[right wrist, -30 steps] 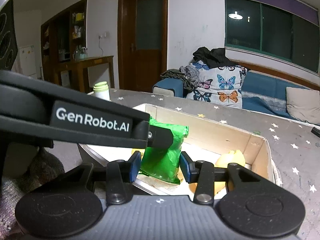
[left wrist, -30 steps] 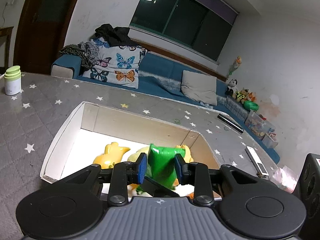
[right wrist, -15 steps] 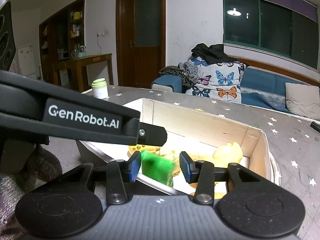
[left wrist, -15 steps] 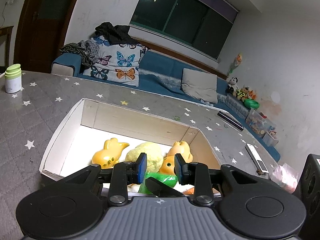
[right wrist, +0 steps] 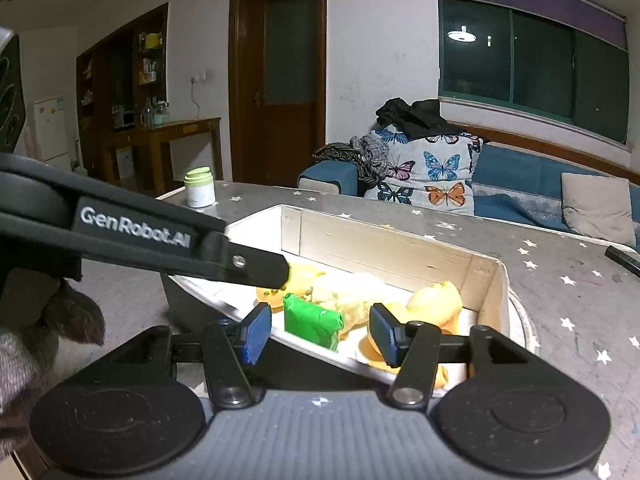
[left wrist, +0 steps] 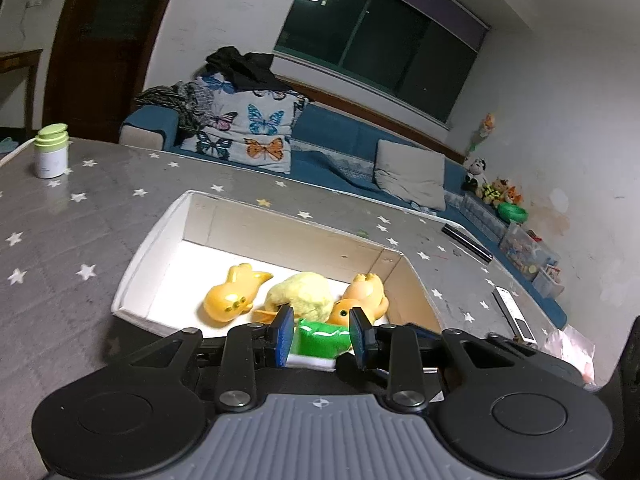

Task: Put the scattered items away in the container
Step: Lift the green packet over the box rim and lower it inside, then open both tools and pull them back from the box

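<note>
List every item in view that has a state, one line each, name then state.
left hand-held gripper: open, above the green packet, not gripping it.
right hand-held gripper: open, empty.
green packet: lying in the box, near edge.
cardboard box: open-topped, holding toys.
orange toy: on its side in the box.
yellow plush: lying between the orange toys.
white jar: upright, green lid on.

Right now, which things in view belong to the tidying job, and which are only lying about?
Job:
white cardboard box
green plastic packet
orange rubber toy animals
yellow plush toy

Lying about:
white jar with green lid
black stick
white remote control
</note>
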`<state>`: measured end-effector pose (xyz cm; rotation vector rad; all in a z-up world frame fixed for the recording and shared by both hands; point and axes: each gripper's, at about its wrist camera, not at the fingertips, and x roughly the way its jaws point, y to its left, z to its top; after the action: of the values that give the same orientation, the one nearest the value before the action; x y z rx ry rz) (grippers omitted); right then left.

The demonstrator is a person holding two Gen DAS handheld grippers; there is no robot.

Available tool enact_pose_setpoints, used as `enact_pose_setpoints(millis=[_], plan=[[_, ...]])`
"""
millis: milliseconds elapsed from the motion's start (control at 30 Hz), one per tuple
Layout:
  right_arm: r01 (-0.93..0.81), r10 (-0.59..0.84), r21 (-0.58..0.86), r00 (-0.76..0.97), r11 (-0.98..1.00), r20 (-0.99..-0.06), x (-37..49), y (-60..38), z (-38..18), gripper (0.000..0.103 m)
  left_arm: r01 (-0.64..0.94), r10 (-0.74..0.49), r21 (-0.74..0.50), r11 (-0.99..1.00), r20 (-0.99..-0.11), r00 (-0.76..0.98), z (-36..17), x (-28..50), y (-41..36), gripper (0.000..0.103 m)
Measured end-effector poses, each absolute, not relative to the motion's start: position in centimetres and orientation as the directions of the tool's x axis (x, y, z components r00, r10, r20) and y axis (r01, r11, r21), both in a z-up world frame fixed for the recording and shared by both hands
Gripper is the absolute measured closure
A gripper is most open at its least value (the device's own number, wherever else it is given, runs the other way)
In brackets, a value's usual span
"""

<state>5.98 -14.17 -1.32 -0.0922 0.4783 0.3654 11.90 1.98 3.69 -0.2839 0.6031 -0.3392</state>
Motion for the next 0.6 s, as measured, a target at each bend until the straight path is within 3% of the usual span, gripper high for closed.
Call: enact_pose_setpoints(millis=[600], plan=[[-0.341,0.307,0.025,0.810,0.940,-0.500,3.2,-15.2,-1.8,0.023,0.167,-0.323,-0.301,0.939,-0.606,0.727,2.0,8.5,1.4,0.070]])
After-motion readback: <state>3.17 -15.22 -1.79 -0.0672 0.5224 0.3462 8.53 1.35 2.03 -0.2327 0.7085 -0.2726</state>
